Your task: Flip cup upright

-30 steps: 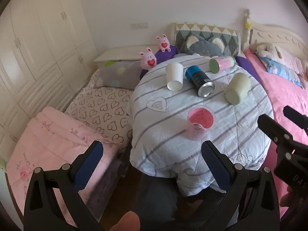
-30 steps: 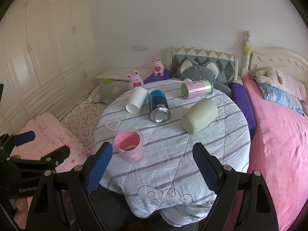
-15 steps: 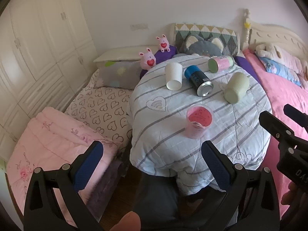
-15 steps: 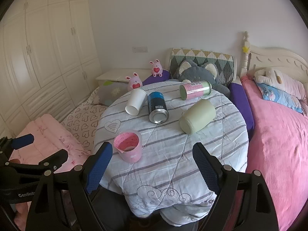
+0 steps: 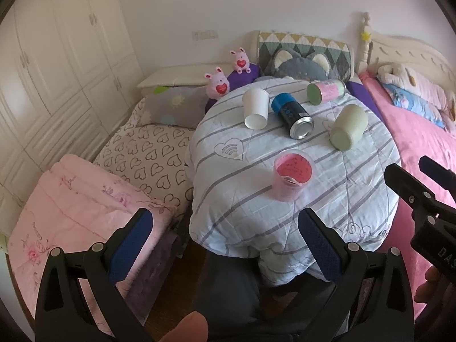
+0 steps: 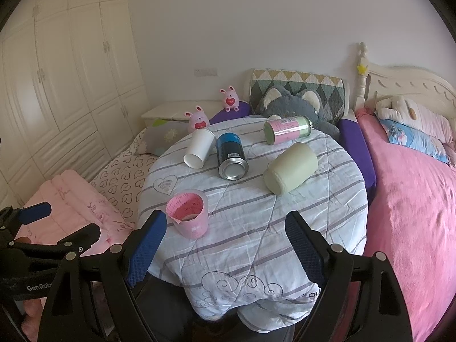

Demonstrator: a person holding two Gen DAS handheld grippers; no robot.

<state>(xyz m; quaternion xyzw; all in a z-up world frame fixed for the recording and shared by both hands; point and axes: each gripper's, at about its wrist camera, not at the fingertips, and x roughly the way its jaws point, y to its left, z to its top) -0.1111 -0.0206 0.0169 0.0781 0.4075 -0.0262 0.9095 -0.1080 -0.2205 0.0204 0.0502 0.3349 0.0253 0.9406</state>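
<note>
Bedroom, pink bed [image 6: 410,199], wardrobe [image 6: 57,91], plush toys [image 6: 293,105]

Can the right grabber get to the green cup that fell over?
Probably yes. The right gripper is open and holds nothing, and the green cup lies on its side on the striped cloth ahead of it. Only bare cloth lies between them; the pink cup stands off to the left.

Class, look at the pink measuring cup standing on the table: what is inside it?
The pink measuring cup is upright; its inside wall shows printed markings and a pale bottom. Whether it holds anything cannot be told.
</note>
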